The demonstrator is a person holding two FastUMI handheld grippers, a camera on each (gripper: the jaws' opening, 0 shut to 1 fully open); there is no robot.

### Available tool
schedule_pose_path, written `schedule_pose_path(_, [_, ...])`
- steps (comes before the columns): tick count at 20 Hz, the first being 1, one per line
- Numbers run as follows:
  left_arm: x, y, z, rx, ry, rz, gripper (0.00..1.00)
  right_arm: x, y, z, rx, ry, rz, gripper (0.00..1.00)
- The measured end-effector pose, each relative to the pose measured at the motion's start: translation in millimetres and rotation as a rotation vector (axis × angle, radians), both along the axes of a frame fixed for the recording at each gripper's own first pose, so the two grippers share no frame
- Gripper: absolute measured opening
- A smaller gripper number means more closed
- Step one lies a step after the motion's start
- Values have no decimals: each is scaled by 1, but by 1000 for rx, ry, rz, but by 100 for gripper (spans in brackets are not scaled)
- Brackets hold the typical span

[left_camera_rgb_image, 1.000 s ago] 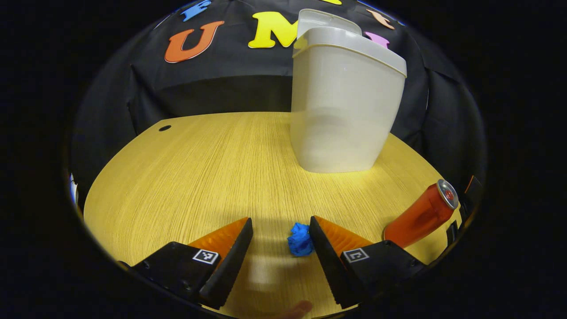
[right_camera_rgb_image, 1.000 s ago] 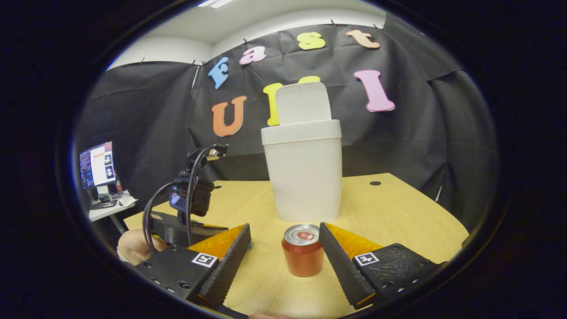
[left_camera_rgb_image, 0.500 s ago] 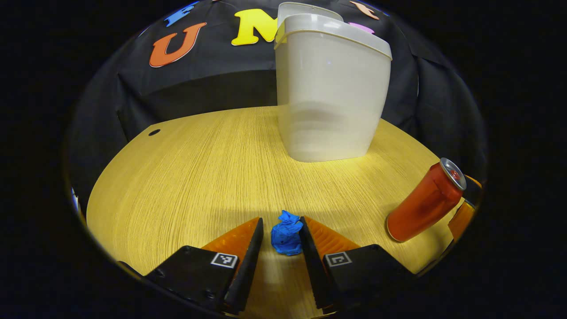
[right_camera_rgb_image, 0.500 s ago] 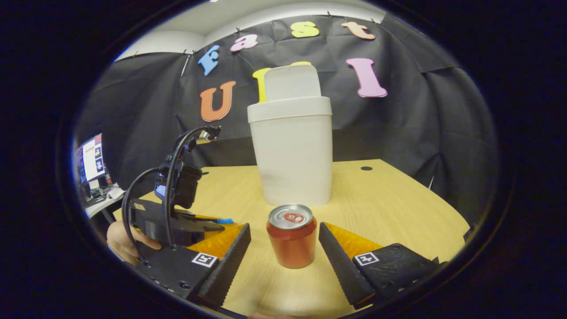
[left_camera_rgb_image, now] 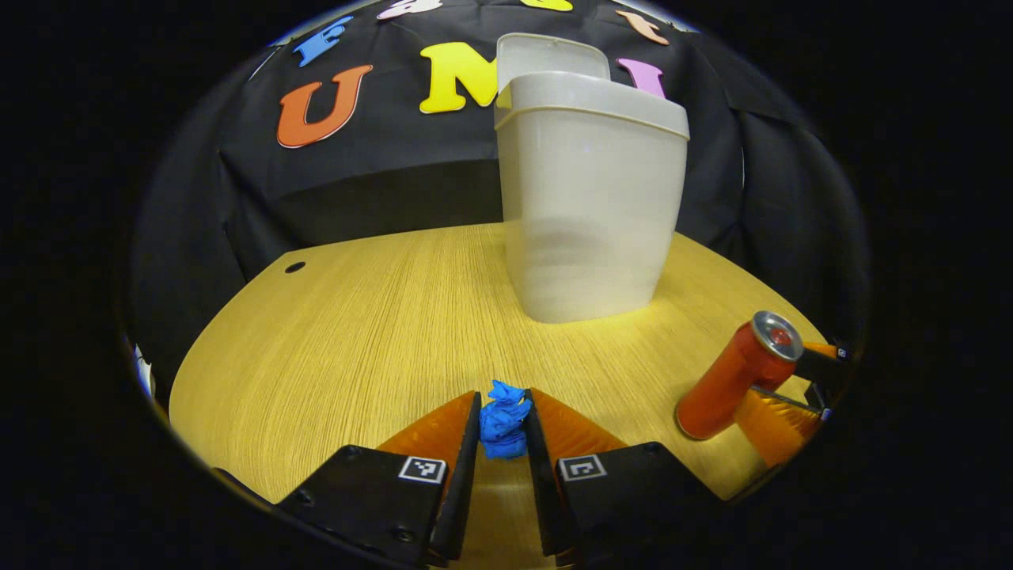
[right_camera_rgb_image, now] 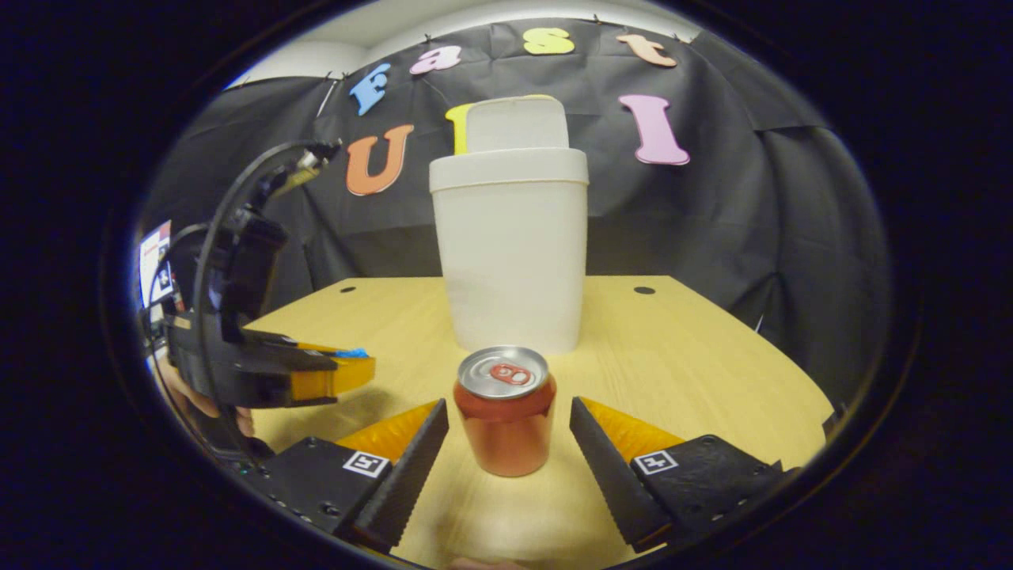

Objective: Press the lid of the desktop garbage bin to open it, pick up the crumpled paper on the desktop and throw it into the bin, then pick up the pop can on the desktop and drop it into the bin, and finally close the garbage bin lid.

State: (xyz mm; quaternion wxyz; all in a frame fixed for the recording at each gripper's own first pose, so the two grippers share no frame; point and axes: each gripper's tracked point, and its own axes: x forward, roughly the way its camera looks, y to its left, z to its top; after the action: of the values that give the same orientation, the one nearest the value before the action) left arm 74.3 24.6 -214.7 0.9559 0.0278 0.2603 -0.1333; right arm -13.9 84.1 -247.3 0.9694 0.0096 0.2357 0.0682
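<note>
The left gripper (left_camera_rgb_image: 502,419) pinches the wrinkled blue crumpled paper (left_camera_rgb_image: 503,419) before the smooth white bin (left_camera_rgb_image: 589,214); the right gripper (right_camera_rgb_image: 509,419) stands spread around the cylindrical can (right_camera_rgb_image: 505,410).

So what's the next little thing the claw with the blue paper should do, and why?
Probably lift and carry it toward the bin. The left claw is shut on the crumpled blue paper ball, and the tall white plastic bin ahead has its lid flipped up.
</note>
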Motion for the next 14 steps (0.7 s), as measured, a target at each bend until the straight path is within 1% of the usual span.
schedule_pose_path(1, [-1, -2, 10, -8, -26, -1, 38, 3, -1, -8, 0, 20, -7, 96])
schedule_pose_path(2, [-3, -3, 17, -16, -47, -4, 42, 6, 0, -14, 12, 41, -7, 96])
schedule_pose_path(3, [-5, -4, 21, -20, -59, -6, 37, 7, 3, -19, 32, 59, -5, 93])
schedule_pose_path(5, [-7, -5, 26, -19, -75, -13, 38, 14, 8, -22, 54, 79, -7, 91])
schedule_pose_path(6, [-9, -4, 27, -17, -81, -8, 38, 18, 10, -23, 56, 86, -8, 86])
schedule_pose_path(7, [-10, -2, 30, -20, -88, 2, 38, 21, 12, -21, 57, 94, -6, 84])
schedule_pose_path(10, [-8, 2, 39, -52, -106, 42, 38, 26, 21, 2, 83, 80, 18, 82])
schedule_pose_path(14, [-9, 8, 65, -63, -183, 108, 38, 27, 17, 53, 83, -14, 50, 81])
